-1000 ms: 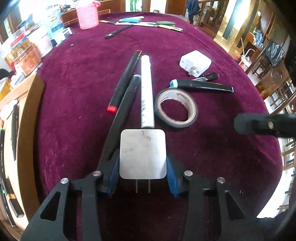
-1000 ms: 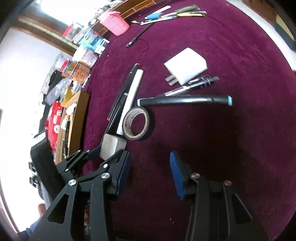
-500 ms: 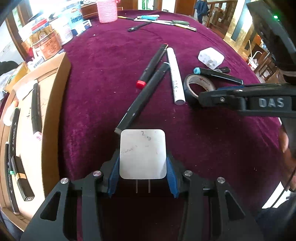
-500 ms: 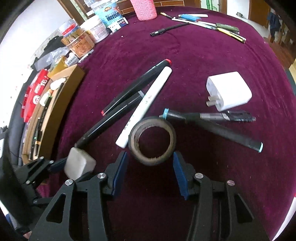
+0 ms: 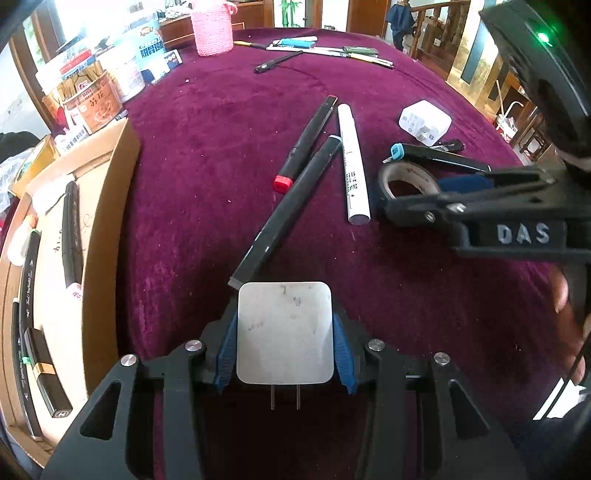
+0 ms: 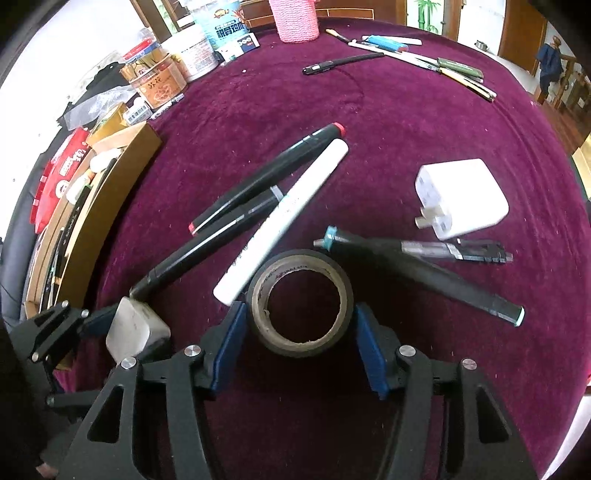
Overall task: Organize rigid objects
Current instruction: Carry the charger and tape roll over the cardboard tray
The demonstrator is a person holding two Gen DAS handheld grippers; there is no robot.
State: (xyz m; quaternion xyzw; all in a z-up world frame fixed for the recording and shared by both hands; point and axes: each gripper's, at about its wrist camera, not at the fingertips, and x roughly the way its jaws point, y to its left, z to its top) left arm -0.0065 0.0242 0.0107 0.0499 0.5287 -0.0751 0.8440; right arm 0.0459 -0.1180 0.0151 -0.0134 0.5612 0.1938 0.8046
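My left gripper (image 5: 284,343) is shut on a white plug adapter (image 5: 284,332), held above the maroon table; it also shows in the right wrist view (image 6: 133,328). My right gripper (image 6: 299,325) is open, its blue pads on either side of a black tape roll (image 6: 301,301) lying flat; I cannot tell if they touch it. The roll also shows in the left wrist view (image 5: 402,177). Beyond lie a white marker (image 6: 284,218), two black markers (image 6: 266,177) (image 6: 207,247), a teal-capped marker (image 6: 424,273), a pen (image 6: 458,251) and a second white charger (image 6: 461,199).
A cardboard box (image 5: 110,192) holding markers stands at the table's left edge. Tins and jars (image 5: 96,99) and a pink knitted holder (image 5: 212,31) stand at the back left. Several pens (image 5: 332,50) lie at the far edge.
My right gripper has moved forward so the tape roll now sits between its open pads. My left gripper has drawn back with the plug adapter, away from the markers.
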